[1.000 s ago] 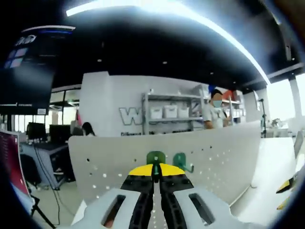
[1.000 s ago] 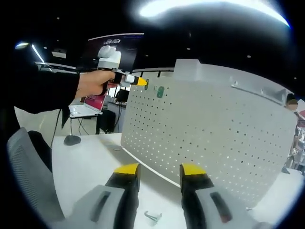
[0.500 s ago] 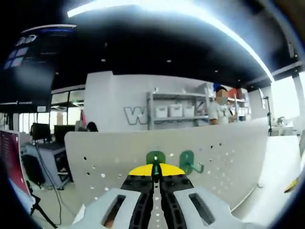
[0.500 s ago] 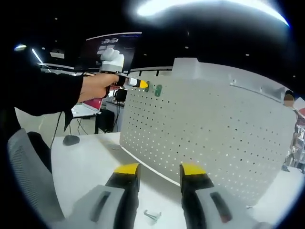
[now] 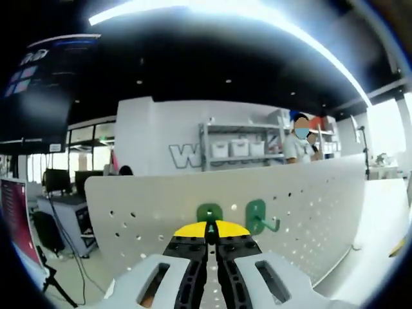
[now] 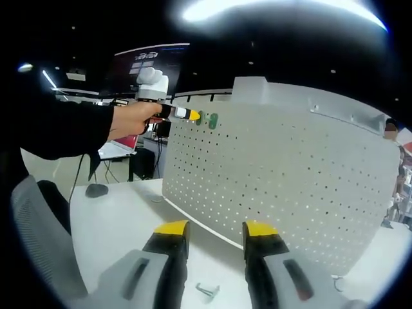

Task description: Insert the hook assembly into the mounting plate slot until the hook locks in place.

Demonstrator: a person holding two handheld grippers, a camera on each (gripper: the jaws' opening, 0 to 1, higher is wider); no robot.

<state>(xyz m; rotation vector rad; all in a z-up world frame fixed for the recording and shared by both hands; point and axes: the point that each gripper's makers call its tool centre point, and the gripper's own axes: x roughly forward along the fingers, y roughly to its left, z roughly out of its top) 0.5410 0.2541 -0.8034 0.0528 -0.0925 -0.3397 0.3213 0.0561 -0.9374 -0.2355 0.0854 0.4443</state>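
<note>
On pegboard [image 5: 302, 206] top edge, two green hooks [image 5: 256, 215]; my left gripper [image 5: 207, 226] pinches one [image 5: 209, 213]; right gripper [image 6: 212, 233] spread, empty.

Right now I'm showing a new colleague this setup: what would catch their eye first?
Probably the big white pegboard standing on the table, then the two green hooks at its top edge. The left gripper, jaws shut, holds one green hook against the board beside the other hook. The right gripper waits open over the table.
</note>
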